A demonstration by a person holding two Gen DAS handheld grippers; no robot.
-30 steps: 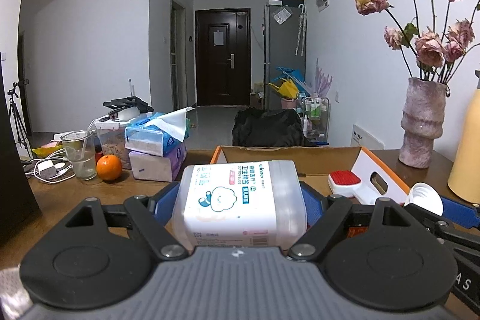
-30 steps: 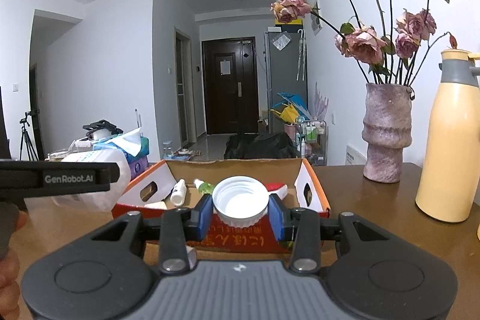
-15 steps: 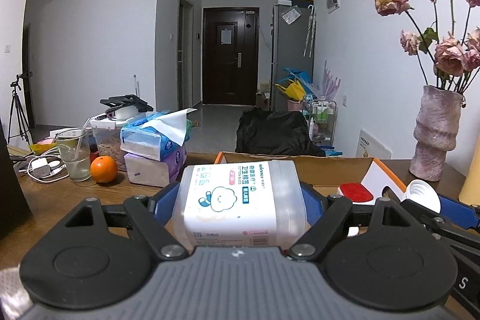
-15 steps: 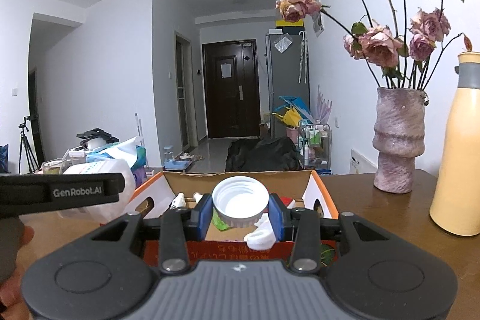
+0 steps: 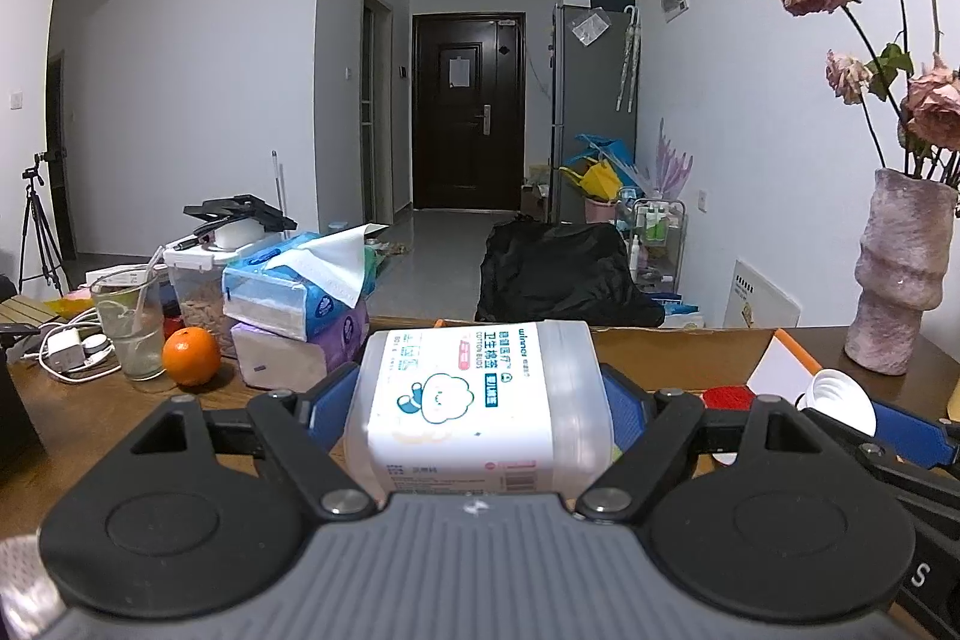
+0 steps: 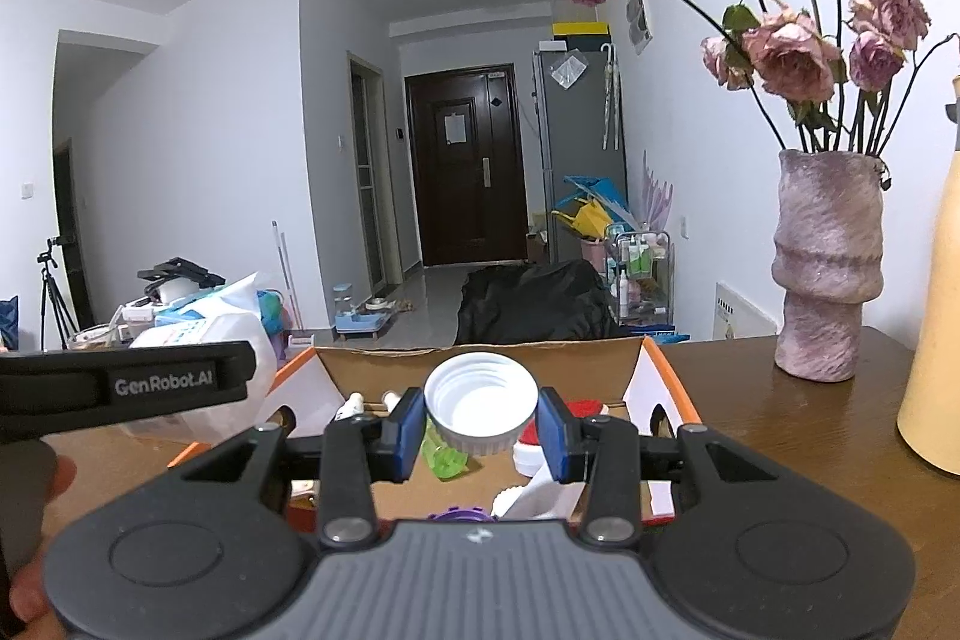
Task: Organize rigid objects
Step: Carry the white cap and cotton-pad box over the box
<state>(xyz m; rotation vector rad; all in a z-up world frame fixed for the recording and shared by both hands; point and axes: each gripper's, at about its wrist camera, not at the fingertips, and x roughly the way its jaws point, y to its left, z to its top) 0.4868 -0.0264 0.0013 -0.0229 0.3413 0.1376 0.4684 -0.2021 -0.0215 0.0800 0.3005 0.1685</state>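
Jaws, both tools: clamped, each on its own item.

Left gripper (image 5: pixel 474 415): blue pads pressed to either side of a clear cotton-bud box (image 5: pixel 474 400), white label facing the camera, held above the table (image 5: pixel 78 418) on the near side of the cardboard box (image 5: pixel 660 334).

Left end of table: charger and cables (image 5: pixel 69 349); drinking glass (image 5: pixel 129 319) with a straw; orange (image 5: pixel 191 357) just beside the glass; lidded food container (image 5: pixel 198 280); two stacked tissue packs (image 5: pixel 294 304), a sheet pulled up from the top one.

Centre: open cardboard box (image 6: pixel 480 361) with orange-and-white flaps. Contents visible: small white tubes, a green bottle (image 6: pixel 443 454), red-and-white lids (image 6: pixel 579 412), a purple ridged piece low in the right wrist view.

Right gripper (image 6: pixel 480 427): closed on a white screw cap (image 6: pixel 480 409), open side toward the camera, held above the box interior.

Right: pink ribbed vase (image 6: pixel 825 262) with dried roses (image 6: pixel 786 52); yellow flask (image 6: pixel 933 316) at the frame edge.

Risks, as judged: the cap is pinched across its round ridged rim, so it could twist or pop free and roll off among the clutter. The cotton-bud box has smooth plastic sides and could slide down through the pads if tilted. The two tools sit close together over one box; crossing paths could knock either item loose.
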